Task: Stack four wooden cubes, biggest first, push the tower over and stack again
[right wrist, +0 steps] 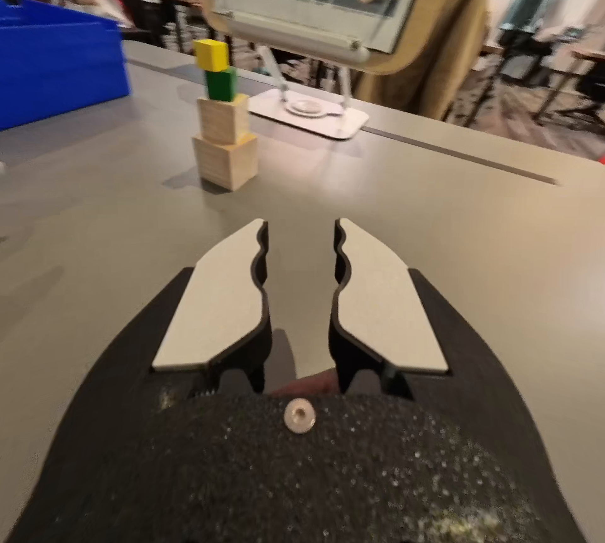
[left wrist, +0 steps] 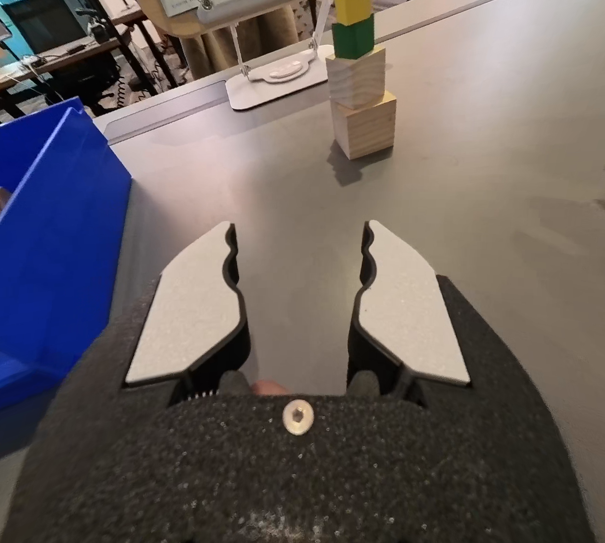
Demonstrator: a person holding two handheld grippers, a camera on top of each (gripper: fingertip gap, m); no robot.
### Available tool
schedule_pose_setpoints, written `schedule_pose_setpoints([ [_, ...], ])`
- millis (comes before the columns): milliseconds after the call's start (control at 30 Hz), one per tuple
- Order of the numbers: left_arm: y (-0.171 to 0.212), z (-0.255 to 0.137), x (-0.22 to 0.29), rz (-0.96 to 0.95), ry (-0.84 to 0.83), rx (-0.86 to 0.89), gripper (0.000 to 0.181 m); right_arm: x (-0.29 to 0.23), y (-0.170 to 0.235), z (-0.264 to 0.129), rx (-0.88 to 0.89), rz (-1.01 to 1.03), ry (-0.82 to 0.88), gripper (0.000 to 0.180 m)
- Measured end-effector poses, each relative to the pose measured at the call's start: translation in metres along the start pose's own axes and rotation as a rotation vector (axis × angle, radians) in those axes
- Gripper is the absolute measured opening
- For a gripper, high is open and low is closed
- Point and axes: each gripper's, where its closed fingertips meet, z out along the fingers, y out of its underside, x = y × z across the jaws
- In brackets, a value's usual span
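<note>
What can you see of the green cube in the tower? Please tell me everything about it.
The green cube is a small block, painted plain dark green with a matte finish. It stands upright as the third level of the tower, resting on the light wooden cube and carrying the yellow cube on top. It is narrower than the wooden cube below and sits twisted relative to it. The yellow cube overhangs it slightly on one side. Neither gripper touches it.

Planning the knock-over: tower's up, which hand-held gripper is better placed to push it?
Marginally left: tower stands slightly right of the open, empty left hand-held gripper. Right hand-held gripper is also empty, similarly far.
</note>
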Motion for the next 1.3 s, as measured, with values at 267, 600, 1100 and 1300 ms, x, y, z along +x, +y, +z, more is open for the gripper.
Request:
schedule_pose_setpoints([
  [267,-0.015,-0.003,-0.004,-0.032,-0.111,0.093,0.067,0.01,0.005,0.002,-0.035,0.064,0.025,0.038],
  [600,-0.014,-0.001,0.0,-0.041,-0.075,0.078,0.067,0.003,0.005,0.003,-0.042,0.018,0.01,0.036],
  [1100,-0.014,-0.001,0.006,-0.009,-0.055,0.076,0.066,-0.004,0.006,0.005,-0.053,-0.028,-0.004,0.03],
  [1300,-0.014,0.0,0.007,0.002,-0.052,0.074,0.066,-0.011,0.005,0.005,-0.051,-0.054,-0.039,0.014],
])
